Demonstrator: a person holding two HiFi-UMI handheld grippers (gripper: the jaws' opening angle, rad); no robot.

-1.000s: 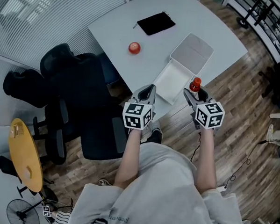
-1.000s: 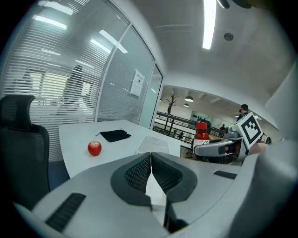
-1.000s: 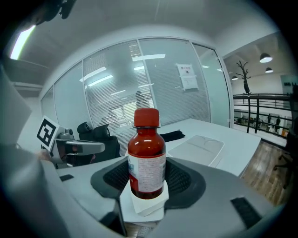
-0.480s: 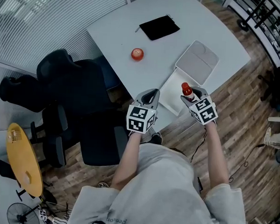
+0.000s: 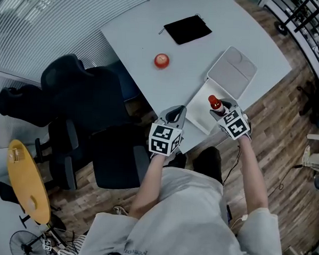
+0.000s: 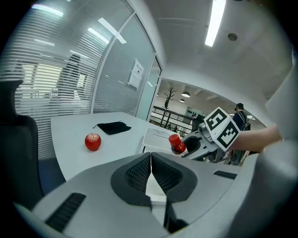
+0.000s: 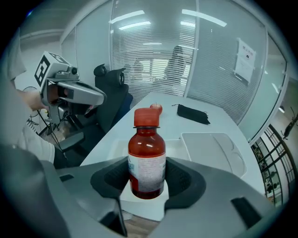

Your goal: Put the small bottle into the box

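A small amber bottle (image 5: 216,105) with a red cap and white label stands upright between the jaws of my right gripper (image 5: 222,112), which is shut on it. It hangs over the near corner of the open white box (image 5: 202,91), whose lid (image 5: 232,72) lies folded back beyond. In the right gripper view the bottle (image 7: 146,160) fills the middle, with the box's tray (image 7: 106,145) behind it. My left gripper (image 5: 175,115) is shut and empty at the table's near edge, left of the box. The left gripper view shows its jaws closed together (image 6: 151,174) and the bottle (image 6: 177,144) to the right.
A red apple (image 5: 162,60) and a black pouch (image 5: 187,29) lie further back on the white table (image 5: 137,38). Black office chairs (image 5: 81,101) crowd the table's left side. A yellow round stand (image 5: 27,181) is at the far left on the wood floor.
My right gripper has carried the bottle from beside the table's edge up and left until it is over the box's near corner. The left gripper has shifted slightly right.
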